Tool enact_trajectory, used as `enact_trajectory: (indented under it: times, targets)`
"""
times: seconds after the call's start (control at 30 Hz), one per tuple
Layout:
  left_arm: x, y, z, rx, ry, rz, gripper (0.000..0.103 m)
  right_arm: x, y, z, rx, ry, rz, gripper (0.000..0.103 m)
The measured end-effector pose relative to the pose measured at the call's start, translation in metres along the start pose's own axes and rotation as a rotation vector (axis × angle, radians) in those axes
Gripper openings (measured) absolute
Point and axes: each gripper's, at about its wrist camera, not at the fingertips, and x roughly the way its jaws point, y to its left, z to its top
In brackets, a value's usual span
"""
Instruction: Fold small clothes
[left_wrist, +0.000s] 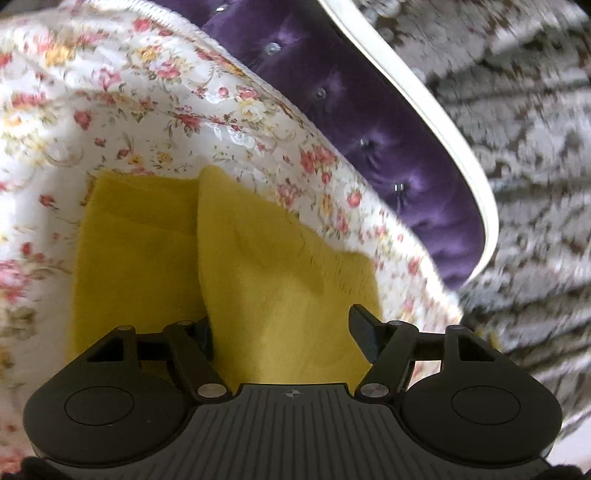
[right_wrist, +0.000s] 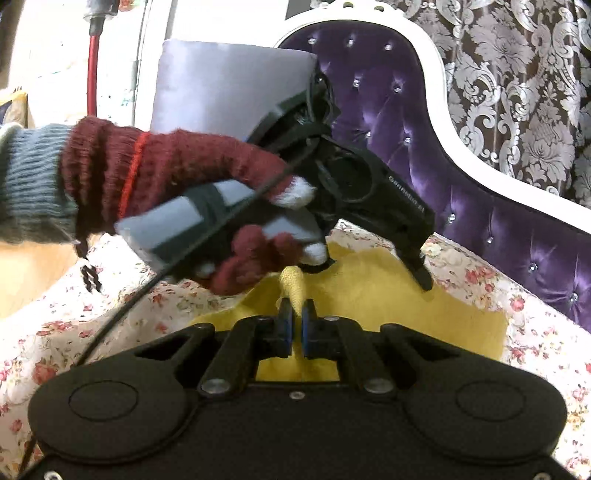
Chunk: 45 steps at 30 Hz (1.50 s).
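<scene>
A small yellow knit garment (right_wrist: 406, 314) lay on a floral-print cover (right_wrist: 535, 288) spread over a purple tufted seat (right_wrist: 480, 206), where a person in maroon knitted gloves worked two hand-held grippers over it. The right gripper (right_wrist: 294, 328) had its jaws pinched nearly together on a raised ridge of the yellow fabric, while the left gripper (left_wrist: 284, 325) stood wide apart, a fold of the garment lying between its fingers without being pressed. Seen from the right wrist, the gloved left hand (right_wrist: 177, 192) held its tool low over the cloth's far side. The garment looked light, soft and limp, likely to sag and bunch rather than hold a crease, and its loose knit could snag or stretch. Edges and corners appeared the surest places to take hold, with both layers pinched together so the fold would carry over evenly.
</scene>
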Motion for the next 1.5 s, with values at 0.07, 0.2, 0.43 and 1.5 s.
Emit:
enact_trajectory:
  times: [0.07, 0.2, 0.43, 1.5]
  targets:
    - [0.001, 0.000, 0.002, -0.006, -0.051, -0.033, 0.046, 0.001, 0.000, -0.001, 0.000, 0.006, 0.000, 0.009]
    - [-0.012, -0.026, 0.000, 0.195, -0.081, 0.049, 0.011, -0.007, 0.011, -0.003, -0.011, -0.003, -0.015, 0.009]
    - [-0.056, -0.028, -0.011, 0.364, -0.092, 0.132, 0.011, -0.009, 0.047, 0.003, -0.034, -0.005, 0.031, 0.010]
    - [-0.037, -0.023, -0.050, 0.599, -0.200, 0.590, 0.086, 0.060, -0.128, -0.018, 0.528, 0.105, -0.089, 0.101]
